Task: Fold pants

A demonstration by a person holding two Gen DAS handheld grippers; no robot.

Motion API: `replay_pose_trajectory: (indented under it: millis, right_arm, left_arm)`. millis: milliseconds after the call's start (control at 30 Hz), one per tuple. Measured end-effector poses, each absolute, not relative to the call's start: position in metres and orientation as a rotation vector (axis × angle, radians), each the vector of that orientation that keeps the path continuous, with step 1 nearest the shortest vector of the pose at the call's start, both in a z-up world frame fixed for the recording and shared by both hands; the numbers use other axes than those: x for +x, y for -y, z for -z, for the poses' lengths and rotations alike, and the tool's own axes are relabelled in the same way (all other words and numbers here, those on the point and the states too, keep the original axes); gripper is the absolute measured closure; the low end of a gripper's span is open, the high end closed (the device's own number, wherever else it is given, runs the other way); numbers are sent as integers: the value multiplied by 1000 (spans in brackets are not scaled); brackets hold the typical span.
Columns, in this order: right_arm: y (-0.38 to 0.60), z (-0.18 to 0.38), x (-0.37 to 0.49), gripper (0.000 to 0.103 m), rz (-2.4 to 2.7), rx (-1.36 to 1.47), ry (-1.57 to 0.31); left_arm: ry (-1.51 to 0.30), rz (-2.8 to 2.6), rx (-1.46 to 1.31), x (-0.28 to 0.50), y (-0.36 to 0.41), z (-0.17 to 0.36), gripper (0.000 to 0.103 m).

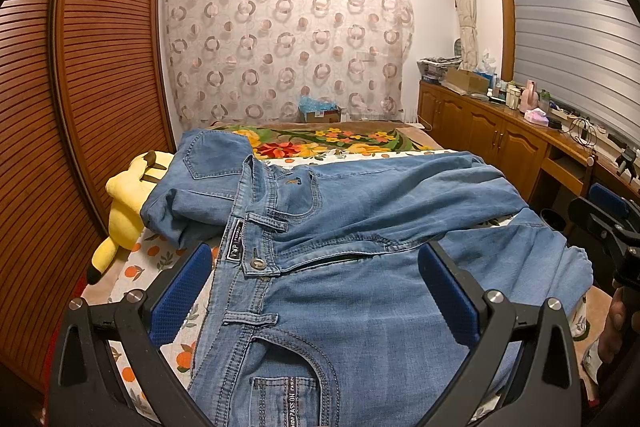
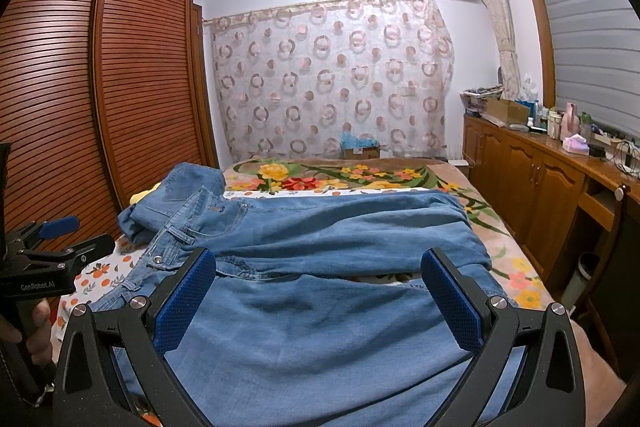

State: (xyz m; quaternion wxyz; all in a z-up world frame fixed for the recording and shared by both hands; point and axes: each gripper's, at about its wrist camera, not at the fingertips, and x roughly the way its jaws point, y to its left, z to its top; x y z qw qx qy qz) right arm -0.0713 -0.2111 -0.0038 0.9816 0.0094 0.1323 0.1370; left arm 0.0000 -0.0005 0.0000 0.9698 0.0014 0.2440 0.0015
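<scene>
Blue textured pads of the left hand-held gripper (image 1: 316, 291) stand wide apart over soft, faded denim pants (image 1: 340, 267) spread on the bed (image 2: 360, 179). Only the left view shows the yellow plush toy (image 1: 120, 203) and waistband button. The right hand-held gripper (image 2: 318, 297), equally spread, hovers above the pant legs.

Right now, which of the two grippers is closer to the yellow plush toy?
Left. The left gripper hangs open over the jeans' waistband, near the plush toy at the bed's left edge. The right gripper is open over the legs, farther right.
</scene>
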Motion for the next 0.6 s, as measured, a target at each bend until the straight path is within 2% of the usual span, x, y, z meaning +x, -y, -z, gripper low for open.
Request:
replay_pose_trajectory:
  millis: [600]
  right_arm:
    - [211,4,-72,1,-278,19,-266]
  left_arm:
    - [-490,-3,2,0,1,0,0]
